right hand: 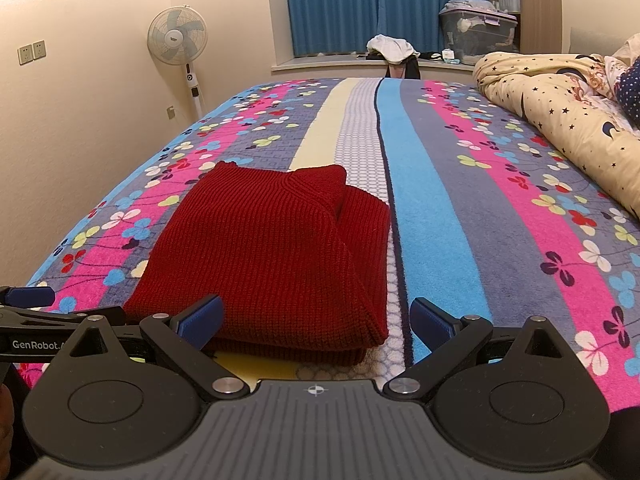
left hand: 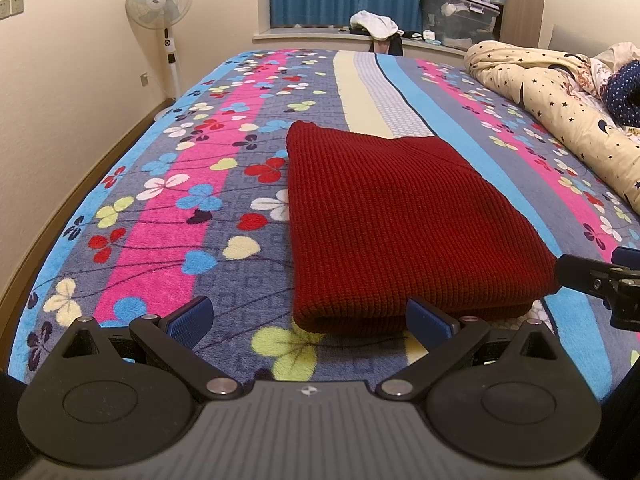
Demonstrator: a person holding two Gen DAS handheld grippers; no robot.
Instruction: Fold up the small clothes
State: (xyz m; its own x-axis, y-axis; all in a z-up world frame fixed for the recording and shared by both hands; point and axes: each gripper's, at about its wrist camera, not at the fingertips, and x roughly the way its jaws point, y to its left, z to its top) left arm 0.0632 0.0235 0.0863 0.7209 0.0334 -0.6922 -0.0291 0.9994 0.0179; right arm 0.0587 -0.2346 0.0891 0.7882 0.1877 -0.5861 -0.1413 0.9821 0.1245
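A dark red knitted sweater (left hand: 392, 216) lies folded into a thick rectangle on the flowered bed cover (left hand: 168, 216); it also shows in the right wrist view (right hand: 272, 256). My left gripper (left hand: 310, 320) is open and empty, just short of the sweater's near edge. My right gripper (right hand: 316, 322) is open and empty at the sweater's near right corner. The right gripper also shows at the right edge of the left wrist view (left hand: 596, 276), and the left gripper at the left edge of the right wrist view (right hand: 28, 308).
A bunched cream star-print quilt (right hand: 560, 120) lies along the right side of the bed. A standing fan (right hand: 178, 40) is by the left wall. A window ledge (right hand: 332, 64) with clothes and a storage box (right hand: 478, 28) is at the far end.
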